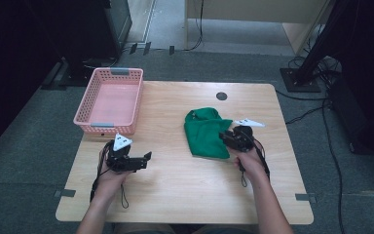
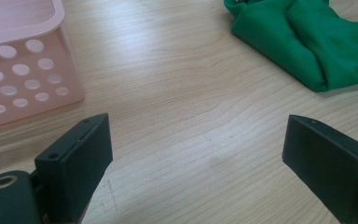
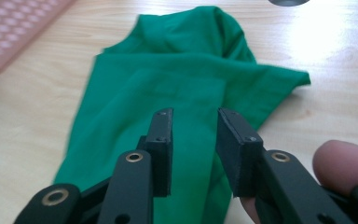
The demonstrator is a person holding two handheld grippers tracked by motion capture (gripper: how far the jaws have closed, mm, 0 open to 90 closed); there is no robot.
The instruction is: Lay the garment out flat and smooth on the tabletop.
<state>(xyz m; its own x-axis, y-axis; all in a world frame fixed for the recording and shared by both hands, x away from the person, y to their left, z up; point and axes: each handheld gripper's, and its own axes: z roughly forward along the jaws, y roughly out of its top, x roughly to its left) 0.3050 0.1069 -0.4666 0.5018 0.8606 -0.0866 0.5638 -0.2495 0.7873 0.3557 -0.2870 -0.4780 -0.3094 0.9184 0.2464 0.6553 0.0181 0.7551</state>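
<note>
A crumpled green cloth (image 1: 204,134) lies on the wooden table (image 1: 185,185), right of the middle. My right gripper (image 1: 226,139) hovers at the cloth's right edge. In the right gripper view its jaws (image 3: 195,121) stand a little apart just above the green cloth (image 3: 177,70), and nothing is pinched between them. My left gripper (image 1: 146,158) rests near the table's front left, pointing right. Seen from the left gripper view, its jaws (image 2: 196,135) are wide open over bare wood, with the cloth (image 2: 317,42) farther off.
A pink perforated basket (image 1: 109,73) sits at the table's back left corner, close to the left gripper (image 2: 28,70). A dark round grommet (image 1: 221,96) is set in the table behind the cloth. Cables and stand bases lie on the floor around the table.
</note>
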